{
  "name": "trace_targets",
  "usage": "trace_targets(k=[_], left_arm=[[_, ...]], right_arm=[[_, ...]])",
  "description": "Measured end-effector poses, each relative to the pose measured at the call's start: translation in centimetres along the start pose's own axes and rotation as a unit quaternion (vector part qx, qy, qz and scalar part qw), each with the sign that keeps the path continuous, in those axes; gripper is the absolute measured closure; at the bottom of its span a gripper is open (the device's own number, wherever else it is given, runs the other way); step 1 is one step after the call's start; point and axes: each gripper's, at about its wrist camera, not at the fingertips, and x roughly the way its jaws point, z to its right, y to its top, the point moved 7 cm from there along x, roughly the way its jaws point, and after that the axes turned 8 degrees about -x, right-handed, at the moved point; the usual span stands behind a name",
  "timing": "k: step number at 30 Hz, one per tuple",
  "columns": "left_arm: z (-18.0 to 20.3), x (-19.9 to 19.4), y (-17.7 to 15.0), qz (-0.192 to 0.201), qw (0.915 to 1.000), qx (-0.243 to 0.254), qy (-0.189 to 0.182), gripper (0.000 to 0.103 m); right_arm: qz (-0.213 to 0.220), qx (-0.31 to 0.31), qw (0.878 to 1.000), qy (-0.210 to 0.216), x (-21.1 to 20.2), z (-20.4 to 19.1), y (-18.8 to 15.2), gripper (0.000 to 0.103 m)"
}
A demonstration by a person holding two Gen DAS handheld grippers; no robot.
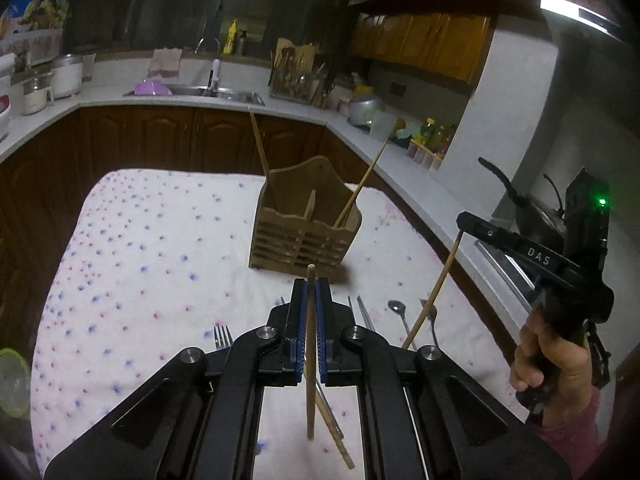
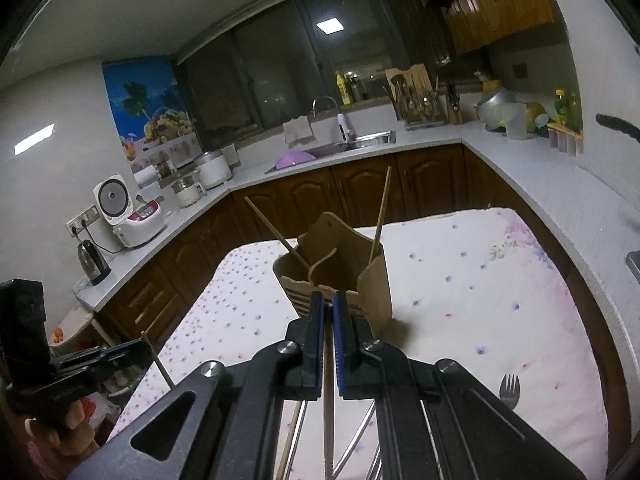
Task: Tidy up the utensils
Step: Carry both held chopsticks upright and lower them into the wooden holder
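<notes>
Chopsticks are the things in hand: the left gripper (image 1: 311,286) is pinched on one wooden chopstick (image 1: 310,360), which stands almost upright between its blue pads, above the desk (image 1: 140,240) with its flowered cloth. A fork (image 1: 222,336) lies to the left of it. Ahead stands the wooden utensil holder (image 1: 306,226), with two chopsticks already leaning out of its compartments. To the right lie two spoons (image 1: 400,312). Farther right, a hand (image 1: 556,364) grips the handle of the right gripper (image 1: 462,220), raised off the cloth and angled down; its jaws clamp a second chopstick (image 1: 434,292) that slants down towards the spoons.
</notes>
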Motion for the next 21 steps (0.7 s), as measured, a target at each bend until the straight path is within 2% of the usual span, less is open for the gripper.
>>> trace_targets(k=[14,21], left_arm=[[-0.3,-0.4,2.3,0.035,0.9994,-0.008,0.002,0.1],[-0.4,-0.7,4.7,0.06,0.9981,-0.008,0.004,0.1]], right_arm=[[0.039,-0.004,0.999,-0.005,-0.6,0.0,2.4,0.099],[0.054,0.001,0.999,-0.007,-0.1,0.5,3.9,0.099]])
